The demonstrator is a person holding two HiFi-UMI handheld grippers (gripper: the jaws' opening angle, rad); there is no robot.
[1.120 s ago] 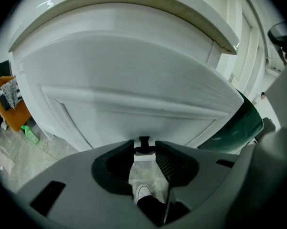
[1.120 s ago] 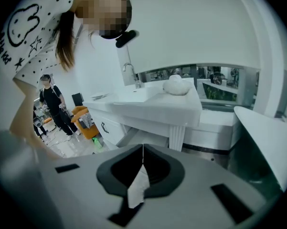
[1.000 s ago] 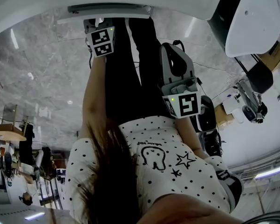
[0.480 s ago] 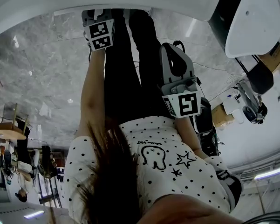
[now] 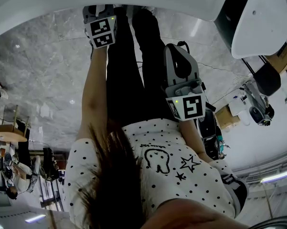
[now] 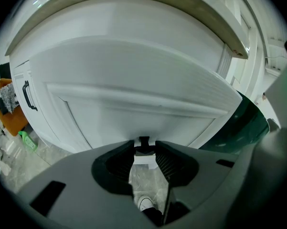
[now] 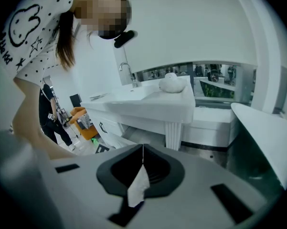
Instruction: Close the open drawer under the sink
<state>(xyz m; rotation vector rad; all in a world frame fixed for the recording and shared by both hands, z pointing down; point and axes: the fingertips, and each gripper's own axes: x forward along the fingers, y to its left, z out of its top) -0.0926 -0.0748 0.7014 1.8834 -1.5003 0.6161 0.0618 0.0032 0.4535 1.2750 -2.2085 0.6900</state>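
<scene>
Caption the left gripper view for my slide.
Open left gripper faces the white panelled drawer front, nothing between its jaws.

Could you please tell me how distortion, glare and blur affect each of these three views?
Head view: the fisheye bend curves the white cabinet edge, and soft glare patches sit on the marble floor. Left gripper view: the flat drawer front bows outward and the corners go black. Right gripper view: the vanity is sharp, the near foreground is soft, and a mosaic patch was added afterwards.

Grey marble floor; cardboard box right; green object on floor.
</scene>
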